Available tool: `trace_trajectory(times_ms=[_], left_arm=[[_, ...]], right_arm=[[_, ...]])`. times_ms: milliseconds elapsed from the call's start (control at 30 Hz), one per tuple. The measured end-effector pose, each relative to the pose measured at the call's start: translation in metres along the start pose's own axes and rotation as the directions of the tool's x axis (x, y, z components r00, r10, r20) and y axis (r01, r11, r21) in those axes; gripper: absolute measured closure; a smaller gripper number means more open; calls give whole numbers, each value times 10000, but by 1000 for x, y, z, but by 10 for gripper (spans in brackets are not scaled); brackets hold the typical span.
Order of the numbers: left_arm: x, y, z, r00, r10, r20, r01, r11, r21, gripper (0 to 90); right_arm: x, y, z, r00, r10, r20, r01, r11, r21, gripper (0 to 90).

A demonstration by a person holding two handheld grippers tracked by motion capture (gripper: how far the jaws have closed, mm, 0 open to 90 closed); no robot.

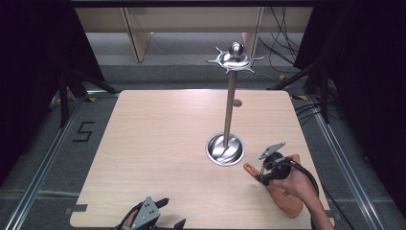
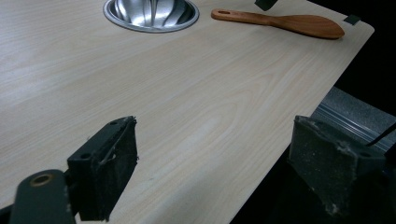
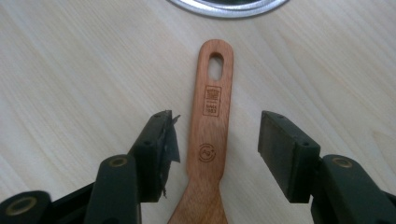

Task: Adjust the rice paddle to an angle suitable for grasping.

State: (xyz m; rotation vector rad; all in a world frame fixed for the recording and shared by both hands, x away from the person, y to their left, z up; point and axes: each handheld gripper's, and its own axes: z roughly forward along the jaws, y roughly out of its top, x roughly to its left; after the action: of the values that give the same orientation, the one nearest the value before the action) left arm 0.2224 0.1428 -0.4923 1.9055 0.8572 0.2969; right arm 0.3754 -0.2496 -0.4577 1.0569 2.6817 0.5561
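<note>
A wooden spatula (image 1: 282, 199) lies flat near the table's front right corner, its handle with an oval hole (image 3: 212, 116) pointing at the steel stand's round base (image 1: 225, 149). My right gripper (image 3: 217, 140) hangs over the handle with one jaw on each side. A gap shows between each pad and the wood, so it is open. In the high view this gripper (image 1: 262, 178) is held by a hand coming from the lower right. My left gripper (image 1: 170, 213) rests at the table's front edge, open, with nothing between its pads (image 2: 112, 168). The spatula (image 2: 289, 22) lies far ahead of it.
The stand has a tall pole and a crown of hooks (image 1: 234, 60) on top. Its base (image 2: 152, 14) sits right of the middle of the light wooden table (image 1: 158, 143). Dark floor, rails and cables surround the table.
</note>
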Motion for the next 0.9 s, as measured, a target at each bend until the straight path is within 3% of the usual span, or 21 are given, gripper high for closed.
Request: trace_trajectory(times_ms=[200,300,433,600,767,900], left_arm=[[0,0,1,10000,-70,20,70,10000,-49,147],[0,0,0,10000,0,21,0,10000,15,147],[0,0,0,10000,-7,14,7,10000,3,146],[0,0,0,10000,-90,32,91,9999,-53,146],[-1,0,-1,9999,-7,-109,8,9999,104,146],[0,0,0,10000,-78,18,79,10000,-55,146]], right_arm=[[-3,5,10,9998,48,-214,-35,9983,587,526],[-4,7,13,9994,-198,-297,216,9978,622,539],[-4,14,19,9991,-85,-412,123,9958,911,568],[-6,22,25,9983,-17,-577,105,9883,1519,594],[-9,24,31,9969,101,-785,43,9833,1818,627],[-9,24,30,9969,-113,-774,262,9806,1945,639]])
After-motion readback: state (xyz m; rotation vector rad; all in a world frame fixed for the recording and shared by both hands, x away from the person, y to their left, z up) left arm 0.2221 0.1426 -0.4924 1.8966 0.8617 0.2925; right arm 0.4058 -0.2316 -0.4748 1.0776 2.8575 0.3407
